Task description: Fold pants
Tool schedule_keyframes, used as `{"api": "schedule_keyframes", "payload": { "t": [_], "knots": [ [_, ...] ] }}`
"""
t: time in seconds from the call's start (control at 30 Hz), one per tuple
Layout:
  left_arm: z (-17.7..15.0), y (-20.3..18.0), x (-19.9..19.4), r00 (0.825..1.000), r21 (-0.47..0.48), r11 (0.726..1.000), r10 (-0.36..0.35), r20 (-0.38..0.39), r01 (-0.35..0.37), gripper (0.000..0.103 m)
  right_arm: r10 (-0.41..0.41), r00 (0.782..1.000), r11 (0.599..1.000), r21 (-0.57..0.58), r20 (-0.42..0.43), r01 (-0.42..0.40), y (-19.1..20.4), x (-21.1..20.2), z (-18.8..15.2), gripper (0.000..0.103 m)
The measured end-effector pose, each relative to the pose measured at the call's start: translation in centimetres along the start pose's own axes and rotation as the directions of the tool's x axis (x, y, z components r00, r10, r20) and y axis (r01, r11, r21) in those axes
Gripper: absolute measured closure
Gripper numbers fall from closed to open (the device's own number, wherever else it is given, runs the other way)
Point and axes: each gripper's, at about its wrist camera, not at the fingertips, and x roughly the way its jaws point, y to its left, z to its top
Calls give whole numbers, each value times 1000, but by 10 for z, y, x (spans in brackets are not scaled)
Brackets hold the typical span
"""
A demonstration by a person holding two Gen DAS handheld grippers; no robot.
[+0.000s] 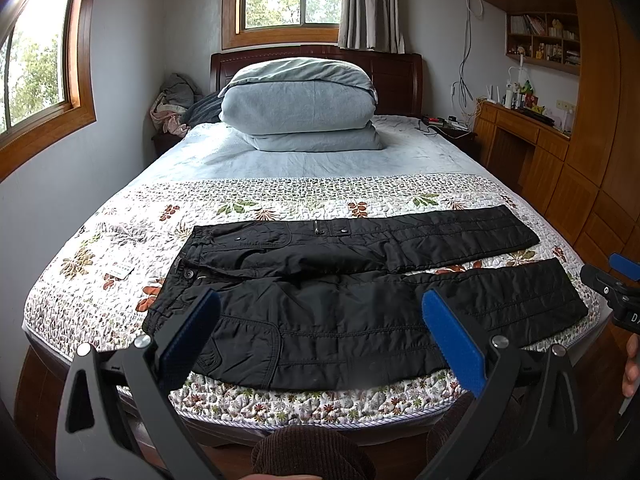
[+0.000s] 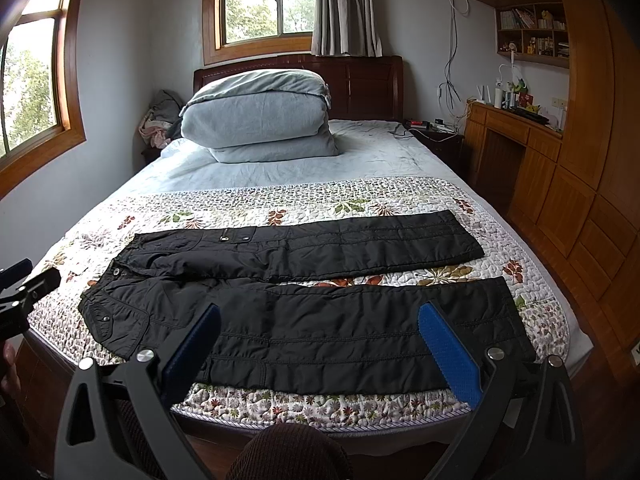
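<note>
Black pants (image 1: 352, 304) lie flat across the lower middle of the frame on the floral quilt (image 1: 280, 196), waistband left, legs spread apart to the right. Left gripper (image 1: 320, 320) jaws wide, empty, hovering over the near leg; right gripper (image 2: 320, 332) same. Folded blue duvet (image 1: 300, 104) upper center by the headboard. Wall shelf (image 1: 540, 36) upper right holds books and small items. No legible writing.
</note>
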Motion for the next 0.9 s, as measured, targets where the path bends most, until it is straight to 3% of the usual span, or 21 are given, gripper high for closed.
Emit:
{"api": "schedule_keyframes", "payload": {
  "t": [0.9],
  "knots": [
    [0,-2,1,1000,4,1000,-3,-6,3,2,21,1000,1000,5,-10,-21,3,5,-5,3]
  ]
}}
